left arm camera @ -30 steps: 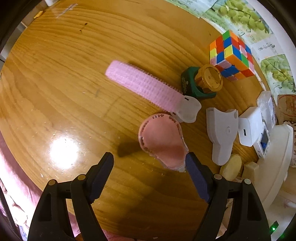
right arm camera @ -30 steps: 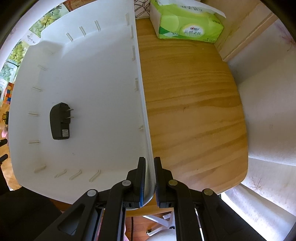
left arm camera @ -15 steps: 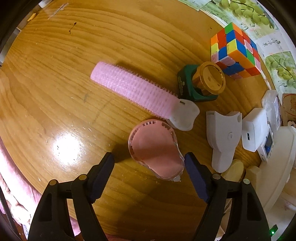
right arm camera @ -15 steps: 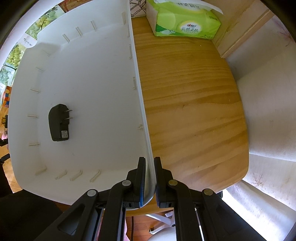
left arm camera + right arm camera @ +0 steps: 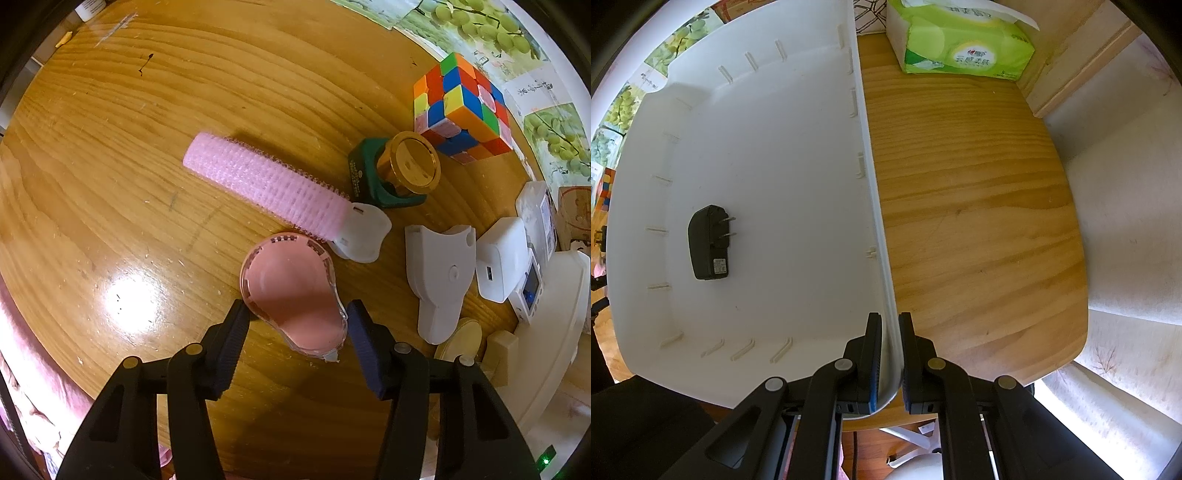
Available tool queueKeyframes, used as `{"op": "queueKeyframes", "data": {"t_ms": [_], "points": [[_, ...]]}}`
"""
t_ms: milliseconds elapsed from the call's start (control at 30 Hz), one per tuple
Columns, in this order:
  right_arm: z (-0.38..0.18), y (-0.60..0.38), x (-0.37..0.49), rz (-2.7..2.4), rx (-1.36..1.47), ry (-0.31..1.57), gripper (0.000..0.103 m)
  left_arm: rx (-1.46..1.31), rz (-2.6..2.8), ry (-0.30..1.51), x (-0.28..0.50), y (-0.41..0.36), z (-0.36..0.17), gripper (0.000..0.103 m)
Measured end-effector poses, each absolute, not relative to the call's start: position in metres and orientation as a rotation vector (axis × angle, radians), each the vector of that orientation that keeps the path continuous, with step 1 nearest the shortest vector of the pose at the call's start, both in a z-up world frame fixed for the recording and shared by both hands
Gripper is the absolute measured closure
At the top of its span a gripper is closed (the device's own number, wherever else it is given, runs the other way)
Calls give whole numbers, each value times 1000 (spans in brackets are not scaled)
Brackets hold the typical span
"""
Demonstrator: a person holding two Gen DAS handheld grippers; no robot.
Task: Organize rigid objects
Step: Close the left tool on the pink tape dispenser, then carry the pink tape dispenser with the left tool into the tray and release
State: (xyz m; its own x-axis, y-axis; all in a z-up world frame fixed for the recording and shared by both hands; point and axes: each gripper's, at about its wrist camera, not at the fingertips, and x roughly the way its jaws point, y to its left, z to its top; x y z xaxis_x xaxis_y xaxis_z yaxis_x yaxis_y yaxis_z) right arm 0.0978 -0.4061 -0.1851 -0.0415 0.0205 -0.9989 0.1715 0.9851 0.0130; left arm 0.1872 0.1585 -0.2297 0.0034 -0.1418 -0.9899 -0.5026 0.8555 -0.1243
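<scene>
While my left hand-held gripper [image 5: 297, 325] points straight down over the counter [image 5: 110, 177], its jaws have just been closing around the pink correction-tape dispenser [image 5: 291, 295], which lies flat between them. The left pad sits at the dispenser's edge; the right pad looks just clear of it, so I judge the grip is not yet made and the jaws are still apart. My right hand-held gripper [image 5: 886, 350] is clamped on the wall of the white bin [image 5: 775, 147], which holds only a black plug adapter [image 5: 709, 242].

The trouble I expect comes from the dispenser's shape. It is a rounded teardrop with a smooth clear shell, tapering toward the tip; pads meeting those slanted sides could squeeze it forward out of the jaws or make it spin on the glossy wood. If it shoots forward, it would hit the pink hair roller [image 5: 266, 184] lying just beyond it, and that could roll into the green and gold bottle [image 5: 395, 170]. A shallow hold on the thin edge might also tip it during the lift toward the bin.
</scene>
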Motion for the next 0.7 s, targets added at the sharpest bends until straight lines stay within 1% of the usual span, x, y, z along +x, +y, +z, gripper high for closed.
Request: {"op": "queueKeyframes", "data": {"t_ms": [267,700], "points": [[-184,-405,97,-114,149,1602,94,-516,272,1575,181,147,-229,45],[-183,-402,94,-74,132,1591,93,-489,239,1550,159,130,-206,45]]}}
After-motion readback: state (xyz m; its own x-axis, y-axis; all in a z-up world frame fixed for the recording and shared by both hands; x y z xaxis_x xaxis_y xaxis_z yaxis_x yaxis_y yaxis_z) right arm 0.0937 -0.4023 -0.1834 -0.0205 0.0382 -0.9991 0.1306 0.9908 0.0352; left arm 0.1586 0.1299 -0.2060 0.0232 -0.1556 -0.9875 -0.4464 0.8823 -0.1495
